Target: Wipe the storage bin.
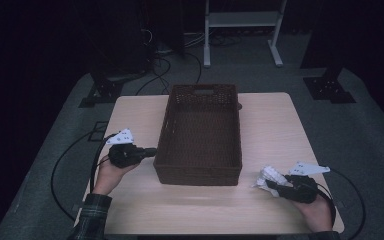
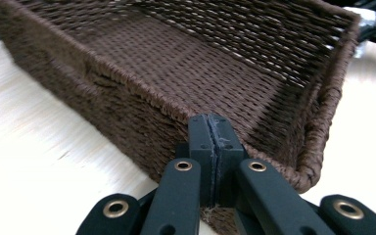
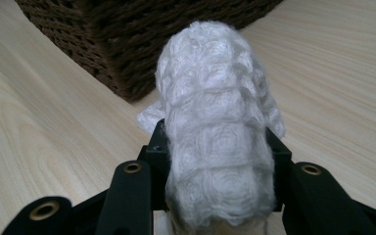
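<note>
**Mia:** What is the right hand-held gripper (image 3: pixel 215 161) holding?

**Ben:** A white, fluffy, knitted cloth (image 3: pixel 215 147), all bunched up. The jaws are squeezed on its sides. In the high view it sits low over the pale wooden worktop (image 1: pixel 270 120), just beside the near right corner of the dark brown woven basket (image 1: pixel 200 172).

**Mia:** And the left hand-held gripper (image 2: pixel 214 132)?

**Ben:** Its jaws are pressed tight together with nothing between them. The tips are right at the basket's near left corner, by the rim. I can't tell if they touch it.

**Mia:** Is the cloth heavy?

**Ben:** I think it's very light and soft. It will flop and bend. It won't break if it drops. It isn't slippery, because the fuzzy yarn catches on the pads.

**Mia:** Where should you grab it?

**Ben:** In the thick middle of the bunch, like now. A loose edge might slide out or stretch. One flap hangs down on the side, so it could snag on the basket's rough rim.

**Mia:** And the basket?

**Ben:** Stiff, and it looks empty.
</note>
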`<move>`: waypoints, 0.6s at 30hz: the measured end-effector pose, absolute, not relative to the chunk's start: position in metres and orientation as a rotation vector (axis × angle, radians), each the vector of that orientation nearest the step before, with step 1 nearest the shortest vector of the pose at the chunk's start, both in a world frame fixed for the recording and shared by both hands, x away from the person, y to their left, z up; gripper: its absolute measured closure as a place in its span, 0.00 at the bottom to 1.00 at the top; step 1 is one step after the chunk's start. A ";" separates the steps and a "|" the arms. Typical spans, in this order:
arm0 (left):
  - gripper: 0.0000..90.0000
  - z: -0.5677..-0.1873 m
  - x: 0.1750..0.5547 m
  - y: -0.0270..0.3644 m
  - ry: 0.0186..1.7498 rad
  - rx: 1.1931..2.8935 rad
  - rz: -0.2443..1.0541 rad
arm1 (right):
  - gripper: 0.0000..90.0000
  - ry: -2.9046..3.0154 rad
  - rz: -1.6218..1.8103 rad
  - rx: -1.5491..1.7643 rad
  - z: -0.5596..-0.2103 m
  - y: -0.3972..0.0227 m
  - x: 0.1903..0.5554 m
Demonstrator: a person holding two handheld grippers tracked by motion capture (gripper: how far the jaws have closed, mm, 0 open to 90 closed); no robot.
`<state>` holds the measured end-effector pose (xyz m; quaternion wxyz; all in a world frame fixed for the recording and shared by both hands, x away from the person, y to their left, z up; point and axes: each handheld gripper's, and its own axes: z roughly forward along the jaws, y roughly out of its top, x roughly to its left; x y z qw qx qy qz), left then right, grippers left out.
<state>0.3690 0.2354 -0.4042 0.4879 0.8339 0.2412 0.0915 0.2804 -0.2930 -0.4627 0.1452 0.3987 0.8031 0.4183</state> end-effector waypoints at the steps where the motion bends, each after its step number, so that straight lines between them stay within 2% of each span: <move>1: 0.99 -0.404 0.369 0.233 0.578 2.031 0.220 | 0.66 2.314 1.204 1.149 -0.463 -0.293 0.280; 18: 0.97 -0.403 0.354 0.176 0.444 2.063 0.169 | 0.66 2.314 1.205 1.150 -0.463 -0.293 0.280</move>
